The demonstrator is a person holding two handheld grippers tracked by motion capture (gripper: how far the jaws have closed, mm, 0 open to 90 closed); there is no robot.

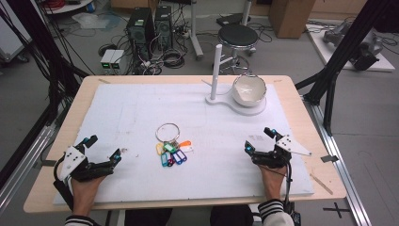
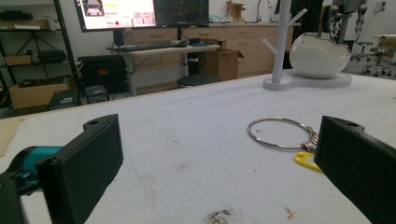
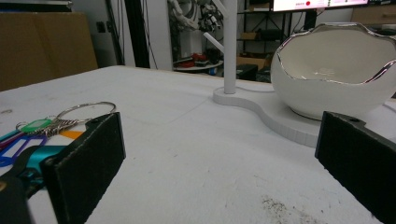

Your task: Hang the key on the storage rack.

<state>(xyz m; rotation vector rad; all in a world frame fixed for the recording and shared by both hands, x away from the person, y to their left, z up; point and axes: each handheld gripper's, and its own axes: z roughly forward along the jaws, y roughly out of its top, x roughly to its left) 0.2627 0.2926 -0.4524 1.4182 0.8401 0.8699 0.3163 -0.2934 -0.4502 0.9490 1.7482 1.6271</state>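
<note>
A metal key ring (image 1: 168, 132) with several coloured tags (image 1: 171, 153) lies in the middle of the white foam board (image 1: 141, 108). At the back right a white stand with an upright post (image 1: 216, 70) carries a white eggshell-shaped bowl (image 1: 249, 90). My left gripper (image 1: 104, 147) rests at the board's near left, open and empty. In its view (image 2: 217, 140) the ring (image 2: 278, 133) and a yellow tag (image 2: 306, 160) lie ahead to the right. My right gripper (image 1: 258, 139) rests at the near right, also open and empty. In its view (image 3: 219, 135) the bowl (image 3: 336, 79) stands ahead, and the ring (image 3: 86, 110) lies to the left.
The board covers a wooden table (image 1: 301, 122) with open board surface between the grippers and the keys. Beyond the far edge stand a black stool (image 1: 237, 35) and computer towers (image 1: 141, 26). Black frame posts (image 1: 334, 66) flank the table.
</note>
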